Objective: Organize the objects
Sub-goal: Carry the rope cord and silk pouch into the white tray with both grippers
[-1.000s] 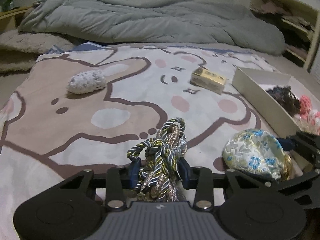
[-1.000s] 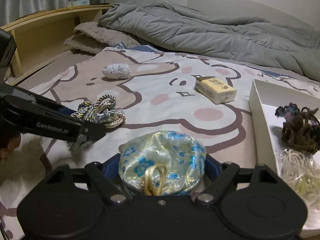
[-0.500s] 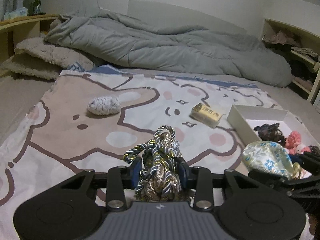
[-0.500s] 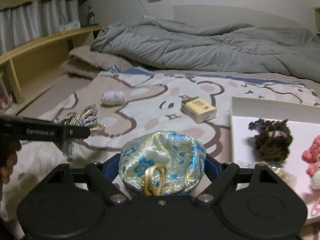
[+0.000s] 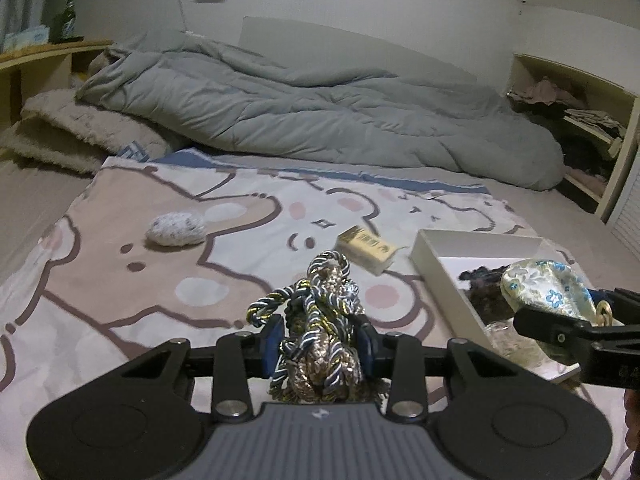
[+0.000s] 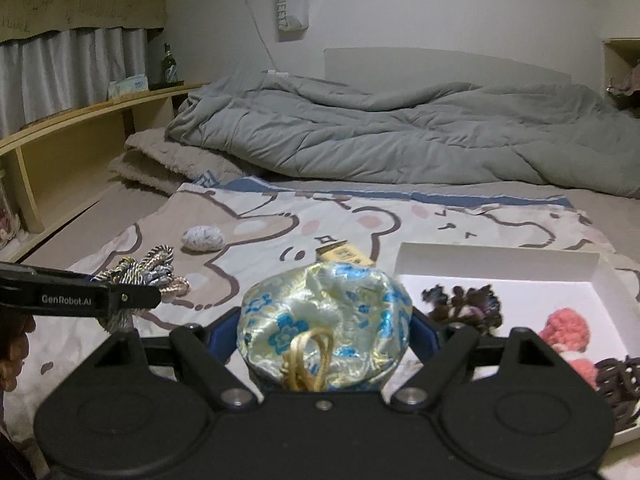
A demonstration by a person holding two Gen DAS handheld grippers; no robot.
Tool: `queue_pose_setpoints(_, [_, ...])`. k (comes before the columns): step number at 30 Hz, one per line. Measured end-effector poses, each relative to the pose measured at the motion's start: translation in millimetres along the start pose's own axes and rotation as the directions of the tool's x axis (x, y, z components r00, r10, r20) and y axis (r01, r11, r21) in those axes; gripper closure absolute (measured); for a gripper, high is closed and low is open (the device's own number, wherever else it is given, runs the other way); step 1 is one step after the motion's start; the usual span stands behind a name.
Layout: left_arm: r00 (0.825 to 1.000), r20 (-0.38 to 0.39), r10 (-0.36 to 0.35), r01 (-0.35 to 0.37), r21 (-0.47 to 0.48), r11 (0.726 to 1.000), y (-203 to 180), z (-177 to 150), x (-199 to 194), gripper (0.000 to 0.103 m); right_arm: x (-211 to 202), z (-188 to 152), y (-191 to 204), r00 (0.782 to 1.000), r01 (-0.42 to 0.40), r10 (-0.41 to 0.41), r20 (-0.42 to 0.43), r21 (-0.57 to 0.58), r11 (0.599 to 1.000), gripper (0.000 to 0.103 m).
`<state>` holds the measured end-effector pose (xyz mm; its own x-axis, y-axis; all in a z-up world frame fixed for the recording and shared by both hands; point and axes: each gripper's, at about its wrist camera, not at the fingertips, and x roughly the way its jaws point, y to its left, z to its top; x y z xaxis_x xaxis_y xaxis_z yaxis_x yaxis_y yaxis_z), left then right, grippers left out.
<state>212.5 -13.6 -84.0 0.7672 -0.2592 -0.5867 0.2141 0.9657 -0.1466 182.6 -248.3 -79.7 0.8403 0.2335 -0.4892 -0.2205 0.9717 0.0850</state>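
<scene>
Left gripper point(image 5: 320, 346): clamped on the braided cord bundle point(image 5: 322, 320), now lifted off the blanket point(image 5: 120, 280).
Right gripper point(image 6: 324, 332): jaws wide, gripping the brocade pouch point(image 6: 324, 316), also raised.
White box point(image 6: 496, 260): just beyond; both loads look ready to go in.
Farther: knitted ball point(image 5: 176, 230), yellow packet point(image 5: 366, 248) remain unsorted.

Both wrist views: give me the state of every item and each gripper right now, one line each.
left gripper: shut on the braided cord bundle.
braided cord bundle: clamped, off the blanket.
right gripper: shut on the brocade pouch.
brocade pouch: held, drawstring closed.
white box: open, yarn items inside.
crocheted pouch: lying on blanket.
yellow packet: lying on blanket beside the box.
</scene>
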Motion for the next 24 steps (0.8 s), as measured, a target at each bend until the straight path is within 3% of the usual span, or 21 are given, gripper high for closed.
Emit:
queue_pose_setpoints(14, [0.997, 0.020, -0.079, 0.077, 0.078, 0.994, -73, 44, 41, 0.064, -23, 27, -80, 0.997, 0.072, -0.072, 0.012, 0.052, 0.996, 0.018])
queue_pose_setpoints(24, [0.994, -0.038, -0.105, 0.109, 0.130, 0.986, -133, 64, 100, 0.064, -17, 39, -155, 0.985, 0.174, -0.175, 0.001, 0.104, 0.979, 0.018])
